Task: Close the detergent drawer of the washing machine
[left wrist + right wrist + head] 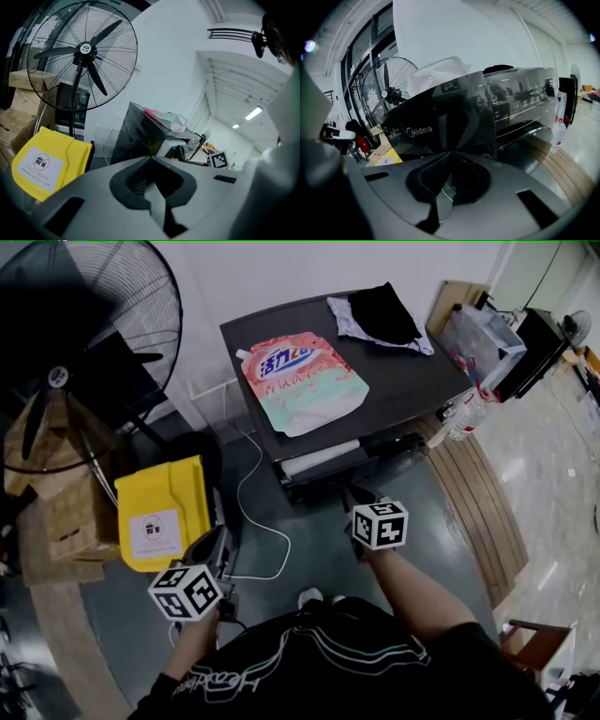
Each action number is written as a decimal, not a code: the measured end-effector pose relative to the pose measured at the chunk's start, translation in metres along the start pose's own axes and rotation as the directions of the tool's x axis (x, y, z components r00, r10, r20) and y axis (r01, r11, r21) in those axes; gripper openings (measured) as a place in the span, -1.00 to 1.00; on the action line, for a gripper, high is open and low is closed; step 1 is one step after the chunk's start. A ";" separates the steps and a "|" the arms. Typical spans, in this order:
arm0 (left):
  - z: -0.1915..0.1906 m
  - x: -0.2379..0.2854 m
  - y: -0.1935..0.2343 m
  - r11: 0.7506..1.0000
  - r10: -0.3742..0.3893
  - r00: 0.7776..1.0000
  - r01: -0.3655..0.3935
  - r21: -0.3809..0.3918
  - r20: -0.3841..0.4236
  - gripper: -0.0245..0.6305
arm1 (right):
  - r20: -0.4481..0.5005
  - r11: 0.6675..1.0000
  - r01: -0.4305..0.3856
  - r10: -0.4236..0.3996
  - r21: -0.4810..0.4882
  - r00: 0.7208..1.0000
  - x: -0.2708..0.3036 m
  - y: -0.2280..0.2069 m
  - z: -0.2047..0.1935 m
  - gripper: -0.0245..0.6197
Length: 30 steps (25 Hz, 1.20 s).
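Observation:
The dark washing machine stands ahead of me, with a detergent pouch lying on its top. Its detergent drawer sticks out at the front left and shows a white inside. In the right gripper view the glossy drawer front with its brand name fills the middle. My right gripper is shut and empty, its tips right at that drawer front; I cannot tell whether they touch it. My left gripper hangs low to the left, shut and empty, well away from the machine.
A yellow bin stands left of the machine, with a big floor fan and cardboard boxes behind it. A white cable trails over the floor. Clothes lie on the machine's far end. A wooden pallet lies at the right.

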<state>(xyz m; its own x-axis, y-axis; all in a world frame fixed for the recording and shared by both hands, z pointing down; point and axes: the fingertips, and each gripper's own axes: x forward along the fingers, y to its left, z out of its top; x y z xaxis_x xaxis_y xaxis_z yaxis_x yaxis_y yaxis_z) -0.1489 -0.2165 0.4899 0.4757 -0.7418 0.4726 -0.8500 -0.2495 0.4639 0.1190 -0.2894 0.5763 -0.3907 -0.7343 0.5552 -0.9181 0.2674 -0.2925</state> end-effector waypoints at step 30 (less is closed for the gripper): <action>0.013 0.005 0.033 0.999 0.024 1.000 -0.024 -0.024 0.017 -0.84 | 0.027 0.999 0.041 -0.042 0.012 0.999 0.037 -0.001 0.023 -0.85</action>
<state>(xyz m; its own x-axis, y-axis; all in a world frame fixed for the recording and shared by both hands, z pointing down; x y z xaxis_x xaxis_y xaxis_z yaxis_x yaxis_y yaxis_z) -0.1770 -0.2369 0.4977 0.4512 -0.7579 0.4712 -0.8553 -0.2165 0.4707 0.1072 -0.3310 0.5788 -0.3500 -0.7614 0.5457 -0.9326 0.2289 -0.2788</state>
